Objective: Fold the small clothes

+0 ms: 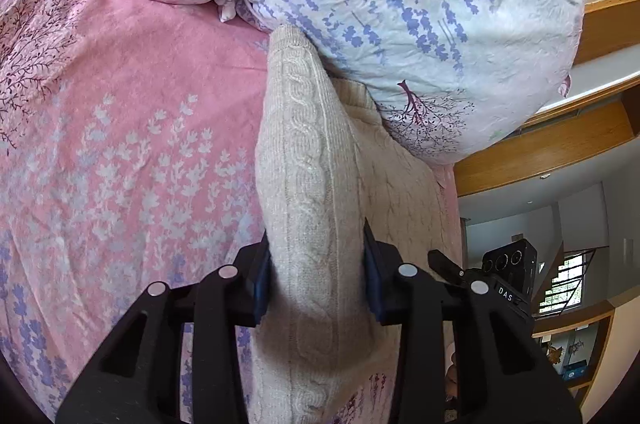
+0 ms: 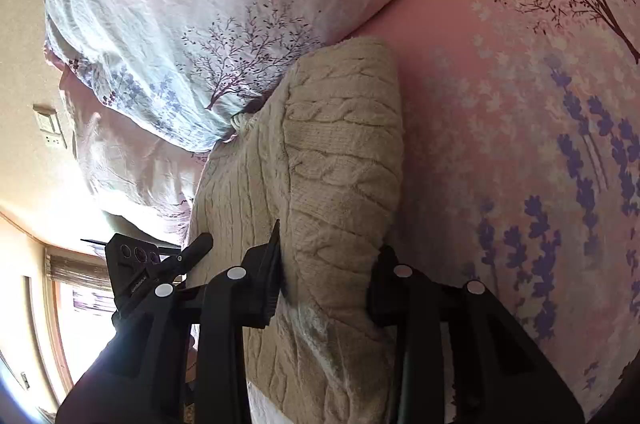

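Cream cable-knit sweater (image 1: 308, 160), thick and fuzzy, lying on the pink floral bed sheet (image 1: 132, 128) with its far end tucked against a puffy, crinkled white-and-lavender quilt (image 1: 400, 4). Left gripper (image 1: 316, 272), matte black with blue pads, clamped narrow on a rounded roll of the knit. Right gripper (image 2: 328, 264) likewise pinched on a bulging folded wad of the same ropy, braided sweater (image 2: 340, 152). Smooth wooden shelving (image 1: 560, 140) beyond the bed.
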The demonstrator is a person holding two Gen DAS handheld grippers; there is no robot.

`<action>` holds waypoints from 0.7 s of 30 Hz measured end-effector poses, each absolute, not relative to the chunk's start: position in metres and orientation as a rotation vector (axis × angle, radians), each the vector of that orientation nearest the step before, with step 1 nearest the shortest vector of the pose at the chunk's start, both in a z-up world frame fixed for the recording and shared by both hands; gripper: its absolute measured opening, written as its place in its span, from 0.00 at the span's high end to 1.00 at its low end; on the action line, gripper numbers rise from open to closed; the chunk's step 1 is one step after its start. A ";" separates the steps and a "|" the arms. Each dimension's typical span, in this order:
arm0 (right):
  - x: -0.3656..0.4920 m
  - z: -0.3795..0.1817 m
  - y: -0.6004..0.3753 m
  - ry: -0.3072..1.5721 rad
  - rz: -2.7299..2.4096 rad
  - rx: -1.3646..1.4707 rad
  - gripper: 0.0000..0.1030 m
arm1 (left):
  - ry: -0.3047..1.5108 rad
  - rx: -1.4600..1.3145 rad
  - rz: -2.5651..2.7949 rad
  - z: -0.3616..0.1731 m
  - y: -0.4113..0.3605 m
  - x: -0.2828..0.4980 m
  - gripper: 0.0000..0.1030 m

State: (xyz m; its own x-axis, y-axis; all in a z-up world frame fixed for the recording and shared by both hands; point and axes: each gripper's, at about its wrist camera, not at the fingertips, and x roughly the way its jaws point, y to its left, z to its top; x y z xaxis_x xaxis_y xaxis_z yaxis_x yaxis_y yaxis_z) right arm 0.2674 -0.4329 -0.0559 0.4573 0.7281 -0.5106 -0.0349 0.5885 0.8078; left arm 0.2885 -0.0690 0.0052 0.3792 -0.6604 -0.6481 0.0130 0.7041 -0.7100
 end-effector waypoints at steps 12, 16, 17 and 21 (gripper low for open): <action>0.276 -0.041 -0.300 1.057 0.733 0.674 0.70 | 1.066 -0.616 -0.392 0.037 0.058 0.267 0.65; 0.277 -0.046 -0.274 1.081 0.709 0.625 0.68 | 1.097 -0.573 -0.270 0.021 0.088 0.271 0.57; 0.276 -0.047 -0.275 1.087 0.704 0.627 0.64 | 1.109 -0.571 -0.255 0.015 0.091 0.270 0.54; 0.277 -0.039 -0.299 1.058 0.647 0.681 0.58 | 1.033 -0.503 -0.226 0.028 0.087 0.255 0.51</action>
State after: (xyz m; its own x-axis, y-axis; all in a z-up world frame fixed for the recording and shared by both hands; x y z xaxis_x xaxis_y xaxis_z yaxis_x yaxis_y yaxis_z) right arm 0.2769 -0.2993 -0.0394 0.3509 0.7560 -0.5526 -0.1478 0.6274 0.7645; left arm 0.2546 0.0874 0.0277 0.5023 -0.4094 -0.7616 -0.0536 0.8644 -0.5000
